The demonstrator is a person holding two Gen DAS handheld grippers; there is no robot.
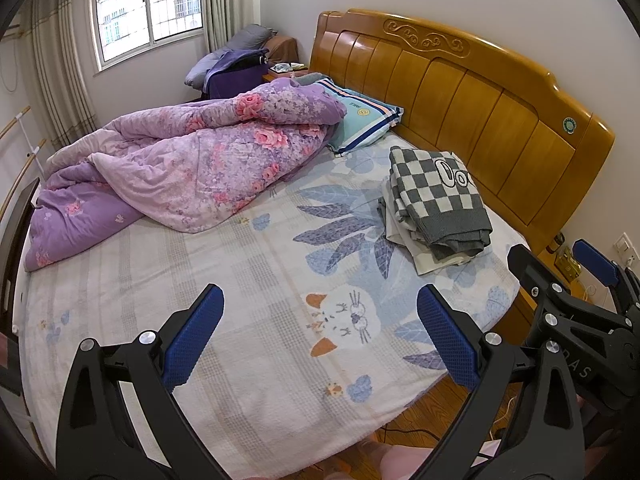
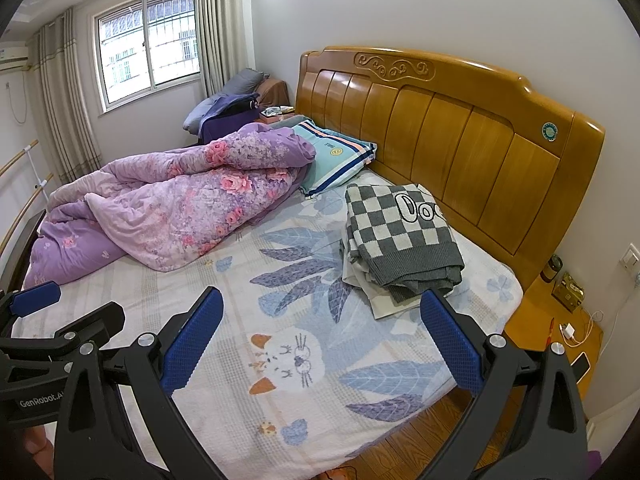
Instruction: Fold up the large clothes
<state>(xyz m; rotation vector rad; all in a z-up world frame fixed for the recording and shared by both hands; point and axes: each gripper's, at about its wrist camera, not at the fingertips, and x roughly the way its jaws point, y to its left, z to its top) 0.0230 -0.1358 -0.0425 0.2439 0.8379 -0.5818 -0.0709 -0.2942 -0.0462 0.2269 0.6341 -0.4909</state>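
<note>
1. Over the near end of the bed, both grippers hang in the air with nothing in them. The left gripper (image 1: 320,332) has its jaws spread wide, and its blue pads (image 1: 196,336) have a dimpled, grippy texture on black plastic arms with round silver bolts.
2. Same deal on the right gripper (image 2: 320,336): jaws wide apart, holding nothing, textured blue pads (image 2: 452,344). It sits just to the right of the left one, and each shows up at the edge of the other's view.
3. Right under them is the sheet (image 1: 240,280), soft-looking and pale with faint checks, big blue and purple leaf prints and a white cat face (image 1: 348,320) with orange ears.
4. The clothes (image 1: 436,204) are a folded stack on the sheet, close to the headboard on the right side, well apart from both grippers. On top is a chunky knit in a grey and white checkerboard with outlined letters; under it are flatter cream and grey layers poking out at the front.
5. To the left is a rumpled quilt (image 1: 180,168), purple with pink roses, quilted stitching, paler lining turned out.
6. Tucked against it is a pillow (image 1: 360,120), teal with navy, white and peach stripes.
7. Behind all that is the headboard (image 1: 460,92), glossy honey-coloured wood in curved panels with a carved scroll on top and a round green sticker.
8. On the far right there's a wooden nightstand (image 2: 536,312) with a white charger and cable, a phone and a small greenish box on it.
</note>
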